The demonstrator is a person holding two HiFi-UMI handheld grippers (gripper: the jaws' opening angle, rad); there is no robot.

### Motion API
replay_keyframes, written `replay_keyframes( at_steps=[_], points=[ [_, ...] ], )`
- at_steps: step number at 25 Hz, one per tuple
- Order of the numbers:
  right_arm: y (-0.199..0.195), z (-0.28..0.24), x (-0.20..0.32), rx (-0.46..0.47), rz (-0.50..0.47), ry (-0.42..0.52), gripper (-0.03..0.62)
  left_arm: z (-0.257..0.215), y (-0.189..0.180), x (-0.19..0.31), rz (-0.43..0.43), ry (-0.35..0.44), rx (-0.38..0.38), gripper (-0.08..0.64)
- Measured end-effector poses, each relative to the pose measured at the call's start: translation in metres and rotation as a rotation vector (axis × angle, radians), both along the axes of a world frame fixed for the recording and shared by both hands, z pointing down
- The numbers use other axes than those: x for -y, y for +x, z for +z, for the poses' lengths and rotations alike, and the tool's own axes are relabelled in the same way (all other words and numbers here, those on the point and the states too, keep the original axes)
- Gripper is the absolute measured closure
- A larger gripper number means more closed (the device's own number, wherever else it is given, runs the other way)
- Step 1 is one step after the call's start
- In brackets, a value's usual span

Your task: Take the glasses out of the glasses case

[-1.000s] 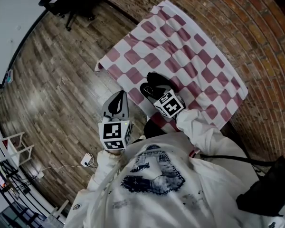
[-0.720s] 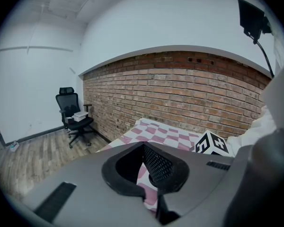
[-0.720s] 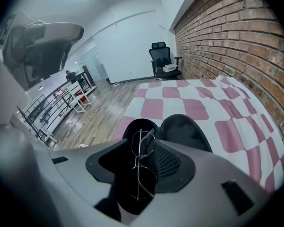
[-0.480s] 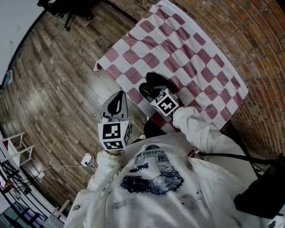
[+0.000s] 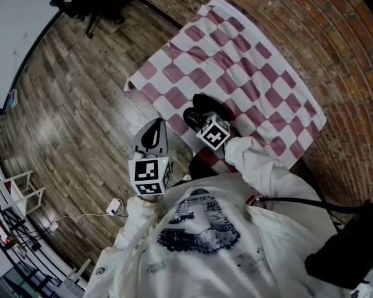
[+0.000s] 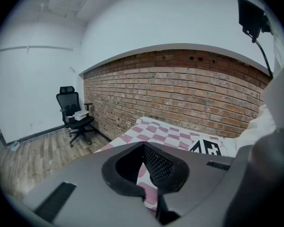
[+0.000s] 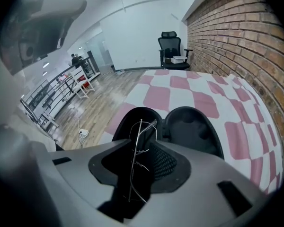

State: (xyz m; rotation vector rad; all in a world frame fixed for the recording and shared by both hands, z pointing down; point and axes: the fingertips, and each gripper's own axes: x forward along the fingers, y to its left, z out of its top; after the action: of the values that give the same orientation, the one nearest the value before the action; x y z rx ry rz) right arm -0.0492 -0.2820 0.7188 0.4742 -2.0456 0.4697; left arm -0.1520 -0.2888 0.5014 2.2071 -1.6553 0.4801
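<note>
A black glasses case [image 5: 202, 106] lies open on the pink-and-white checked cloth [image 5: 236, 48]. In the right gripper view its lid [image 7: 191, 126] is folded back to the right. Thin wire-framed glasses [image 7: 141, 126] stand on edge in the case's base, between the jaws of my right gripper [image 7: 137, 167]. Those jaws are closing, and a narrow gap still shows beside the wire. This gripper [image 5: 198, 118] points steeply down into the case. My left gripper [image 5: 154, 126] hangs off the cloth's near-left edge, over the floor. It [image 6: 144, 174] is open with nothing between the jaws.
The cloth-covered table [image 6: 165, 131] stands against a brick wall [image 5: 336, 36]. A black office chair [image 5: 99, 5] stands on the wooden floor [image 5: 81, 104] at the far left. A white plug and cable [image 5: 115, 210] lie on the floor near my feet.
My right gripper has sunk a little over the open case and rolled slightly. The left gripper has stayed where it was.
</note>
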Motion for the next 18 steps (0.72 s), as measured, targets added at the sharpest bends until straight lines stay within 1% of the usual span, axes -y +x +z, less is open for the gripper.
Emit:
replay_keyframes(
  at_steps=[5, 9, 18],
  points=[
    [-0.0024, 0.0008, 0.0002, -0.020, -0.019, 0.012, 0.471, 0.0008, -0.0020, 0.0003, -0.003, -0.002, -0.002, 0.551],
    [-0.0025, 0.0012, -0.0007, -0.049, -0.035, 0.042, 0.499, 0.0009, -0.0009, 0.0013, -0.002, -0.002, -0.001, 0.551],
    [-0.0021, 0.0009, -0.0004, -0.066, -0.022, 0.057, 0.520, 0.0007, -0.0030, -0.0004, -0.006, 0.000, -0.003, 0.551]
  ],
)
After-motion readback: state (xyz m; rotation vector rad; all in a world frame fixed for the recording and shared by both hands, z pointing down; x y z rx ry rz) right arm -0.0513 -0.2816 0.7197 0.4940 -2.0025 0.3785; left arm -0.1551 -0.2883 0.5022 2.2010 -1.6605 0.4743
